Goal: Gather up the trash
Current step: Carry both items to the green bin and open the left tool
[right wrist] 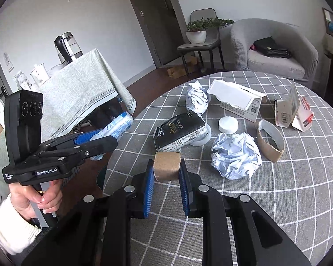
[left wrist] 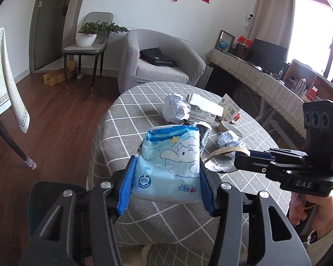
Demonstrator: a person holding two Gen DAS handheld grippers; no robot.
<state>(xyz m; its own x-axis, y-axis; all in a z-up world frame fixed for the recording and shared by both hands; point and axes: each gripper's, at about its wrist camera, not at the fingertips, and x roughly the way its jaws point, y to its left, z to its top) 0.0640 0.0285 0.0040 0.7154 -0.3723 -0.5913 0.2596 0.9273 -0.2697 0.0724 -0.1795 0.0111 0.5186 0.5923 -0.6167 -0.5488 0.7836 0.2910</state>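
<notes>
Above the checked table (right wrist: 255,199), the left gripper (left wrist: 166,177) stands partly open, its blue pads clamped on a blue tissue pack (left wrist: 173,155); the right gripper (right wrist: 166,173) is closed tight on a small cardboard piece (right wrist: 167,166) at its fingertips.

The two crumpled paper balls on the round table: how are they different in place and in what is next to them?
The far paper ball lies near the table's back edge, beside the white torn box. The near paper ball lies closer to the camera, beside the flattened cardboard ring and below the white bottle cap. The near one looks wider and more spread out; the far one stands narrower. Both are white crumpled paper, lying free on the checked tablecloth.
</notes>
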